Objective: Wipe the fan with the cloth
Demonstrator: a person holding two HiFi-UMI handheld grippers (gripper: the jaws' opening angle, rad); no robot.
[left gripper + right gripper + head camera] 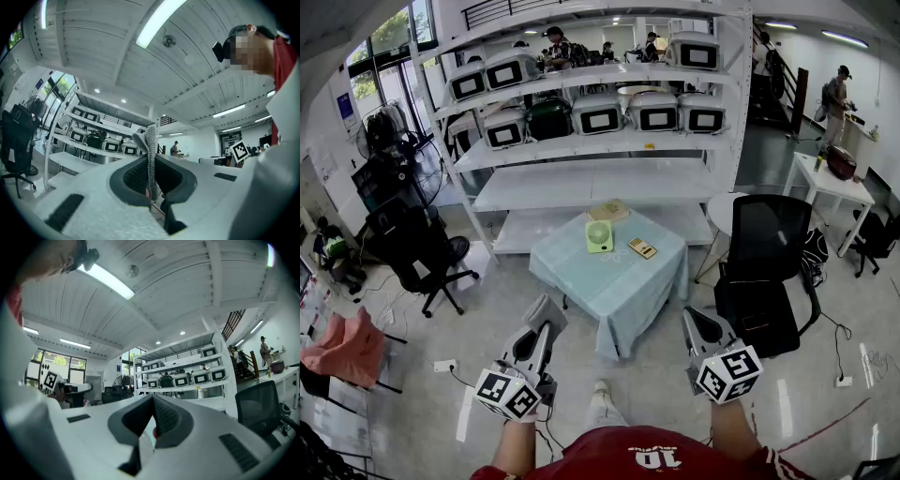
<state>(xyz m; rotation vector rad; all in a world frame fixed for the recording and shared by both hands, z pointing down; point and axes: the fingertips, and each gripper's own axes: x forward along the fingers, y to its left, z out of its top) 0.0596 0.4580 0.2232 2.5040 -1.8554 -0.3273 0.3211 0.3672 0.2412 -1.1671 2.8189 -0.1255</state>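
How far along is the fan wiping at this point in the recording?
Done: the cloth is clamped in the left gripper. In hand: nothing beyond that. Both grippers hang short of the table, and the right gripper is shut and empty. Left: reaching the green fan, which stands untouched on the table, and all of the wiping.

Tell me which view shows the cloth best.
Left gripper view: the cloth stands pinched in the shut jaws of the left gripper, its weave plain. In the head view that gripper is small and the cloth can't be made out. The right gripper view shows none of it.
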